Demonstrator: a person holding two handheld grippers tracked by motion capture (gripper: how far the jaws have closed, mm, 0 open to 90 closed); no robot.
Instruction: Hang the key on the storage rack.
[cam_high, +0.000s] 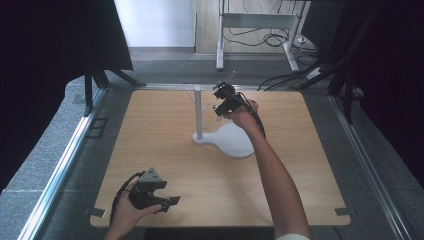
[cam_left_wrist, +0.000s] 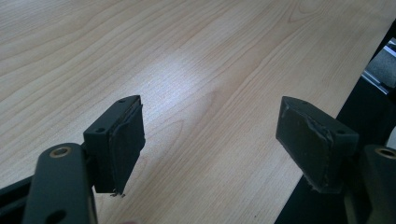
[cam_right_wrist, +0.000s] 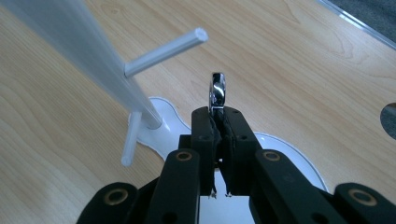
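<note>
- The right tongs (cam_right_wrist: 218, 122) are closed tight on a small shiny metal ring (cam_right_wrist: 217, 91), which sticks up edge-on past the tips.
- The ring sits just beside a white stand (cam_high: 198, 112) (a post with thin side pegs), near one peg (cam_right_wrist: 164, 50) but apart from it.
- The stand's flat white base (cam_high: 235, 142) rests on the wooden table (cam_high: 165, 160), toward its far middle.
- The left tongs (cam_left_wrist: 210, 140) gape wide with nothing between the pads, low over bare wood near the table's front left edge.
</note>
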